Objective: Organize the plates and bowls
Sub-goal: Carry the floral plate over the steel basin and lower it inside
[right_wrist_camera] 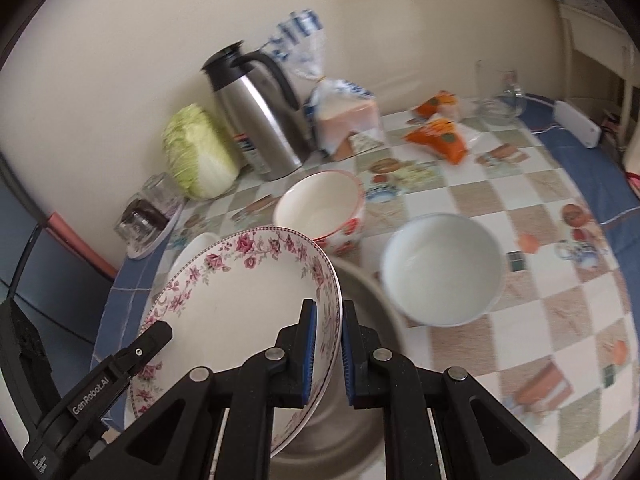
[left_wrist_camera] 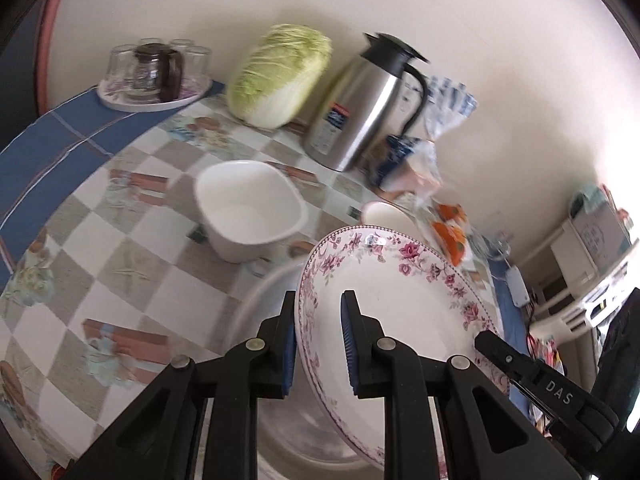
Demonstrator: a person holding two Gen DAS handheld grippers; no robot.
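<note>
The left gripper (left_wrist_camera: 318, 344) is nearly closed, its blue pads clamped on the left rim of the floral plate (left_wrist_camera: 392, 304), which is held tilted above a metal basin (left_wrist_camera: 304, 420) on the checked table (left_wrist_camera: 120, 248). A white square bowl (left_wrist_camera: 250, 210) sits beyond. The right gripper (right_wrist_camera: 328, 354) pinches the plate's opposite rim, with a round white bowl (right_wrist_camera: 442, 270) just to its right

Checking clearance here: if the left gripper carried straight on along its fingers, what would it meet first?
Probably the white square bowl, beyond the left gripper and the floral plate it clamps; depth is unclear.
</note>
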